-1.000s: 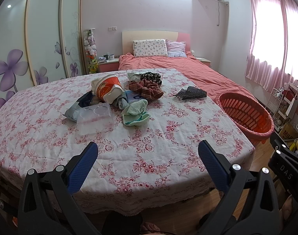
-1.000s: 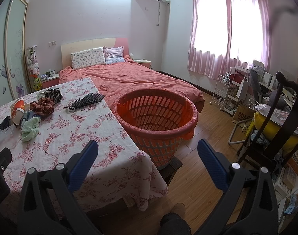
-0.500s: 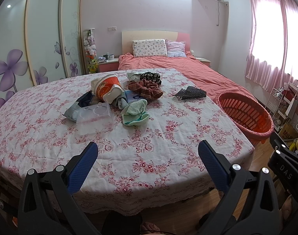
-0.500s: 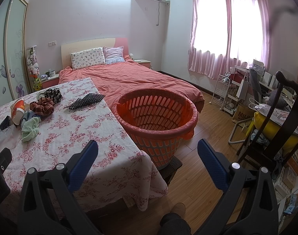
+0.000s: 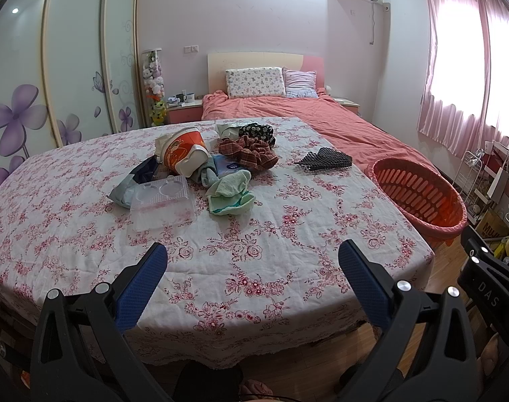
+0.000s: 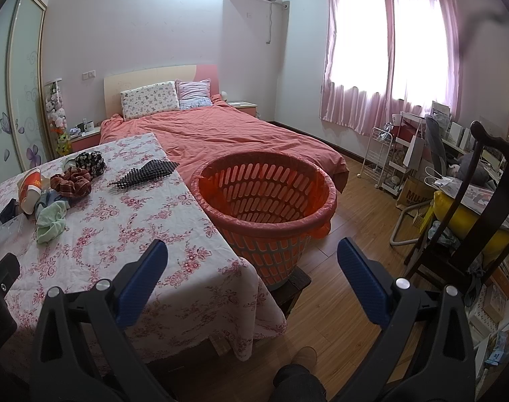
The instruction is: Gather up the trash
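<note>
A pile of items lies on the flowered tablecloth [image 5: 254,251]: an orange paper bucket [image 5: 184,154], a clear plastic tray [image 5: 162,201], a grey-blue bag [image 5: 134,184], a green cloth [image 5: 231,192], a plaid scrunchie [image 5: 249,150] and a black dotted cloth [image 5: 324,160]. An orange basket [image 6: 264,197] lined with a bag stands right of the table, also in the left wrist view [image 5: 418,194]. My left gripper [image 5: 252,268] is open and empty, at the table's near edge. My right gripper [image 6: 251,268] is open and empty, in front of the basket.
A bed [image 6: 234,134] with a salmon cover lies behind the table. A dark wooden chair [image 6: 472,201] and a cluttered desk stand at the right. A wardrobe with flower decals [image 5: 53,83] lines the left wall. Wooden floor [image 6: 355,207] lies right of the basket.
</note>
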`<action>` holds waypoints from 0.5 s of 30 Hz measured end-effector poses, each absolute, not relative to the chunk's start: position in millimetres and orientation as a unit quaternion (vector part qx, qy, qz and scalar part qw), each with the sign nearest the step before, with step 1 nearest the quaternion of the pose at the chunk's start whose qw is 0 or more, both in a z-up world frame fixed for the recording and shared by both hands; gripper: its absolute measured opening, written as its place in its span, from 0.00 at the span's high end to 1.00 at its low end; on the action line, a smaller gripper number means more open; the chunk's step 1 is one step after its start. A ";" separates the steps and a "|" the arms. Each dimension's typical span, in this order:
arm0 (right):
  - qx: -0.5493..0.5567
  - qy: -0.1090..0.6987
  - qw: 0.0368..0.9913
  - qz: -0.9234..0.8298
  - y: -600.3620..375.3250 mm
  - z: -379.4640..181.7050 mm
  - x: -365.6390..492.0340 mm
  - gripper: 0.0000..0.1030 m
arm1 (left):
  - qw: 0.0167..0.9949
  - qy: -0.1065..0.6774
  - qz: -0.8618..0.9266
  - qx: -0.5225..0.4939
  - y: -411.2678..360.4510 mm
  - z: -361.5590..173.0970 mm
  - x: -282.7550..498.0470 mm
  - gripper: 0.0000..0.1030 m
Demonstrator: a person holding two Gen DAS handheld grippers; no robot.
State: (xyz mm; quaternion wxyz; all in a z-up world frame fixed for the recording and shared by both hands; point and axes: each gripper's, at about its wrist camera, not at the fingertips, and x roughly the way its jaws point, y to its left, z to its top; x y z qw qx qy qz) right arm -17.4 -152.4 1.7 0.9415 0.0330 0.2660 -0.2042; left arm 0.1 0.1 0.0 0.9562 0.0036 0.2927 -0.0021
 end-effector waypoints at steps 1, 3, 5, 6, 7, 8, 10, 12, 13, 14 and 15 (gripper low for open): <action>0.033 0.266 0.942 -0.204 -152.5 1.7 -17.5 0.04 | 0.956 0.293 -0.002 0.004 0.2 0.0 0.0 0.02; 0.033 0.266 0.942 -0.204 -152.6 1.6 -17.5 0.04 | 0.956 0.293 -0.002 0.004 0.1 0.0 0.1 0.02; 0.033 0.266 0.941 -0.204 -152.9 1.5 -17.6 0.04 | 0.956 0.293 -0.002 0.004 0.1 0.0 0.1 0.02; 0.033 0.266 0.941 -0.204 -153.0 1.5 -17.7 0.04 | 0.956 0.293 -0.002 0.004 0.1 0.0 0.1 0.02; 0.033 0.266 0.941 -0.204 -153.1 1.5 -17.7 0.04 | 0.956 0.293 -0.002 0.004 0.1 0.0 0.1 0.02; 0.033 0.266 0.941 -0.204 -153.2 1.6 -17.8 0.04 | 0.956 0.293 -0.002 0.004 0.1 0.0 0.0 0.02; 0.033 0.266 0.942 -0.204 -153.3 1.7 -17.9 0.04 | 0.956 0.293 -0.002 0.003 0.1 0.0 0.1 0.02; 0.033 0.266 0.942 -0.204 -153.4 1.8 -18.0 0.04 | 0.956 0.293 -0.002 0.003 0.1 0.0 0.1 0.02; 0.033 0.266 0.942 -0.204 -153.5 1.8 -18.1 0.04 | 0.956 0.293 -0.002 0.003 0.0 0.0 0.1 0.02; 0.033 0.266 0.942 -0.204 -153.6 1.9 -18.1 0.04 | 0.956 0.293 -0.002 0.003 0.1 0.0 0.0 0.02; 0.034 0.266 0.942 -0.204 -153.7 1.9 -18.1 0.04 | 0.956 0.293 -0.002 0.003 0.1 0.0 0.1 0.02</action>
